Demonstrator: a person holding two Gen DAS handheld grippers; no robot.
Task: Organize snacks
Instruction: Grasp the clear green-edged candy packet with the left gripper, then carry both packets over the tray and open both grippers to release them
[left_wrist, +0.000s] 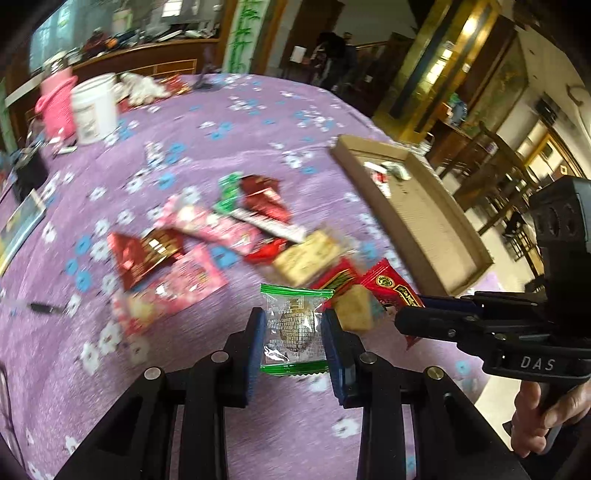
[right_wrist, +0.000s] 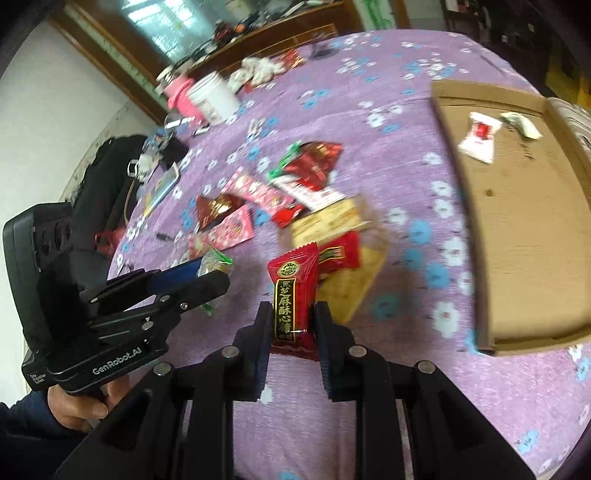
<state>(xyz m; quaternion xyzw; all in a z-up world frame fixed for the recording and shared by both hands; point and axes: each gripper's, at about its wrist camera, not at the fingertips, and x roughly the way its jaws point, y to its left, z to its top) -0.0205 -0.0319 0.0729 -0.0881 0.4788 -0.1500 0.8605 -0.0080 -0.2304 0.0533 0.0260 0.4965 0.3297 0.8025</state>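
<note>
The green-edged clear snack packet (left_wrist: 294, 329) sits between the two blue pads of the left gripper (left_wrist: 293, 332), which is clamped on its sides and holds it above the tablecloth. The same packet (right_wrist: 214, 264) shows in the right wrist view at the tip of the left gripper (right_wrist: 207, 275). The red snack packet with gold characters (right_wrist: 293, 302) stands upright between the fingers of the right gripper (right_wrist: 291, 325), which is closed on its lower half. In the left wrist view this red packet (left_wrist: 391, 286) projects from the right gripper (left_wrist: 410, 314), beside the left one.

Behind both grippers lies the snack pile (left_wrist: 221, 236): red, pink, green and pale yellow wrappers spread loosely on the purple floral tablecloth (right_wrist: 406, 206). A pale yellow wrapped block (right_wrist: 340, 221) lies just behind the red packet.

The shallow cardboard tray (right_wrist: 528, 229) rests on the cloth to the right of the pile, near the table edge. It holds a white sweet with a red label (right_wrist: 478, 136) and a pale crumpled wrapper (right_wrist: 521, 123) at its far end.

At the far left of the table stand a white tub (left_wrist: 94, 109) and a pink container (left_wrist: 55, 101), close together
</note>
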